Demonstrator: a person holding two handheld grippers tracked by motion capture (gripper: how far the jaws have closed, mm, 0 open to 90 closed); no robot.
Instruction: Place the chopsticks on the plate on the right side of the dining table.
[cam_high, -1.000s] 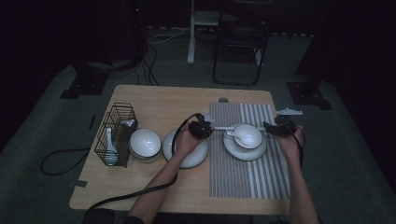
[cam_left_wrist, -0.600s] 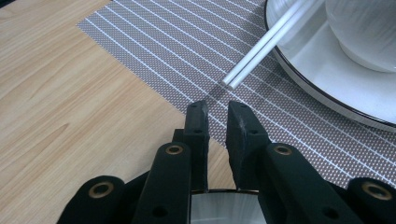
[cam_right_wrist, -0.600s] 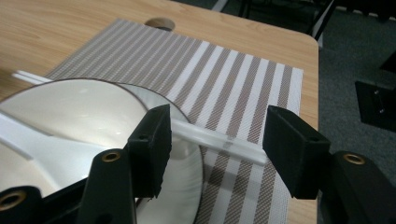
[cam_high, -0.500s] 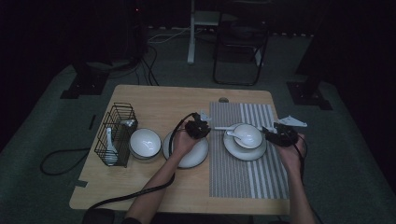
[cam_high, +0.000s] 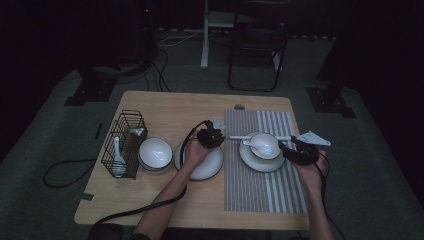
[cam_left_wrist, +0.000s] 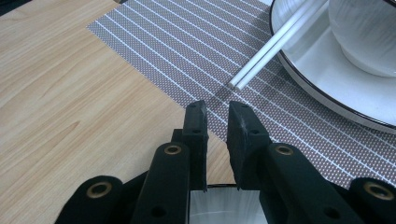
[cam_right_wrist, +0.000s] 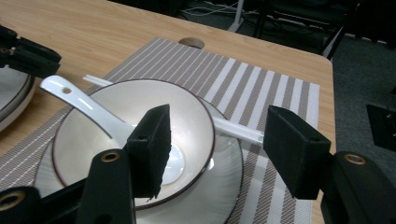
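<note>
1. Now the right claw (cam_right_wrist: 218, 116) sits off the near right rim of the plate (cam_right_wrist: 224, 196). It has drawn back from the plate's far right side, where it was a second ago. Its jaws stand wide apart with nothing between them.
2. Just ahead of it the bowl (cam_right_wrist: 187, 116) stands on that plate. The spoon (cam_right_wrist: 79, 100) rests in the bowl, handle angled out over the rim away from this claw. Neither has shifted.
3. Beyond the bowl, the chopsticks (cam_right_wrist: 236, 129) lie across the plate's far side, also unmoved. The retreat therefore reads as a let-go, and this place setting looks laid.
4. The left claw (cam_left_wrist: 218, 109) has kept its place, low over the edge of the placemat (cam_left_wrist: 187, 51) on the worktop (cam_left_wrist: 70, 93). Its jaws are nearly together, with a slim gap and nothing in it.
5. Just ahead of it the chopsticks' tips reach out onto the placemat, apart from its pads.
6. Farther behind it lie an empty plate (cam_high: 210, 167), a second bowl (cam_high: 155, 150) and a wire basket (cam_high: 125, 145). These are probably the stock for the next setting.
</note>
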